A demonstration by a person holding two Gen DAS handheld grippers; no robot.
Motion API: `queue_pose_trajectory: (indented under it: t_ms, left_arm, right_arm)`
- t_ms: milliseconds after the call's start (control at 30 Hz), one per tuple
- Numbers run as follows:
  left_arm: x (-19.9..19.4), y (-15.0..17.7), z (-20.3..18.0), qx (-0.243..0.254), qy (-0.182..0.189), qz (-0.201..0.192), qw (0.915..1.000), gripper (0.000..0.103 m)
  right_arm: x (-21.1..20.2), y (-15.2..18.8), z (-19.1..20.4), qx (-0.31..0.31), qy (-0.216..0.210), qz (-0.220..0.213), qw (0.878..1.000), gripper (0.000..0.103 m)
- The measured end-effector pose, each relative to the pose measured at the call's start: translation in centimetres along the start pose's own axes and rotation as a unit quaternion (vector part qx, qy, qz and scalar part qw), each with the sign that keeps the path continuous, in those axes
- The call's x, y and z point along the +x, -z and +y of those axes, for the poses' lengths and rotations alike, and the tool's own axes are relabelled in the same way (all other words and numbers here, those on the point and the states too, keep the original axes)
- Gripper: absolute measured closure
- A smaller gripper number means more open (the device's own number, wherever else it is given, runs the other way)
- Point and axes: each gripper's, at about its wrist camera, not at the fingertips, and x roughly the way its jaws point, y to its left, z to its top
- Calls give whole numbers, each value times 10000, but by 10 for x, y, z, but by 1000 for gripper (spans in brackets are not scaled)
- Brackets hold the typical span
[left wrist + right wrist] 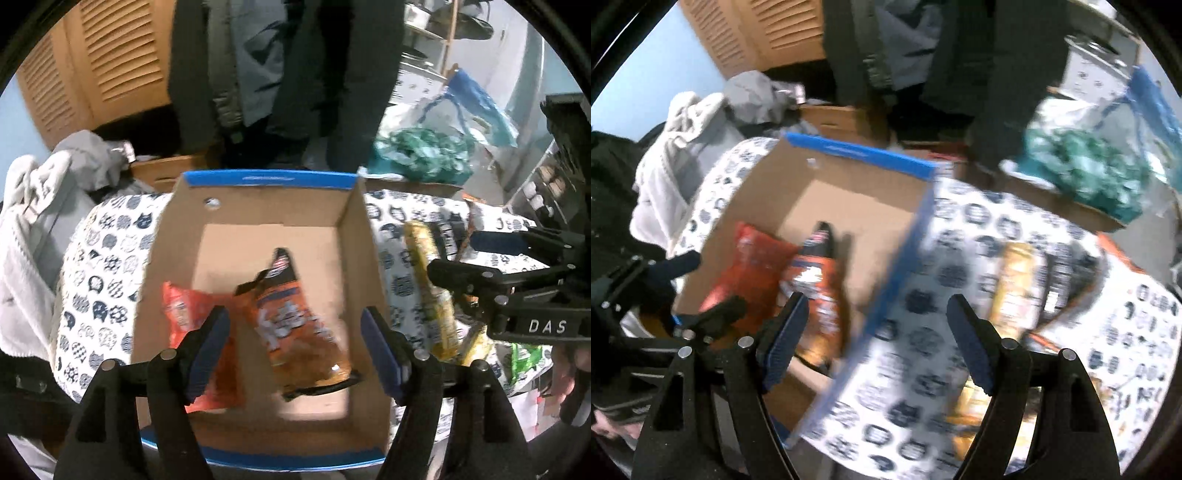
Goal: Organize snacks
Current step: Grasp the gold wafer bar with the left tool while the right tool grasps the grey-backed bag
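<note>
An open cardboard box [258,214] with blue rims sits on a table covered with a cat-print cloth [107,266]. Inside lie a red snack bag [192,317] and an orange snack bag [295,325]. My left gripper [295,350] is open and empty above the box, over the orange bag. A yellow snack packet [428,280] lies on the cloth right of the box. My right gripper [877,343] is open and empty above the box's right wall [897,258]. The yellow packet [1015,280] lies ahead to its right. The red bag [746,273] and orange bag [820,291] show in the box.
A green packet [524,358] and more wrappers lie at the cloth's right edge. Grey clothes [44,206] are piled on the left. Dark coats [280,74] hang behind the table. A plastic bag with green contents [424,155] sits on a carton at the back right.
</note>
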Motion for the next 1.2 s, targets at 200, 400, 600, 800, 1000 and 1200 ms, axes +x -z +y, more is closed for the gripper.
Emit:
queue_pose_trajectory:
  t_ms: [200, 400, 600, 800, 1000, 1200]
  left_arm:
    - [7, -12, -38, 234, 84, 34, 9997, 26]
    - [26, -21, -76, 490, 225, 249, 9982, 25]
    - [53, -34, -112, 739, 199, 421, 9962, 25]
    - [81, -47, -136, 871, 216, 524, 9946, 24]
    - [112, -56, -155, 857, 242, 695, 9936, 24]
    - [146, -51, -167, 729, 314, 1041, 9914, 24]
  right_arm:
    - [-23, 12, -52, 230, 375, -6, 9990, 25]
    - [-31, 23, -99, 395, 679, 36, 9969, 25]
    - [-22, 29, -145, 651, 909, 55, 9937, 25]
    - [3, 31, -189, 1254, 810, 167, 9887, 25]
    - [32, 26, -210, 1519, 711, 224, 9856, 25]
    - [63, 28, -220, 1572, 778, 403, 9837, 25]
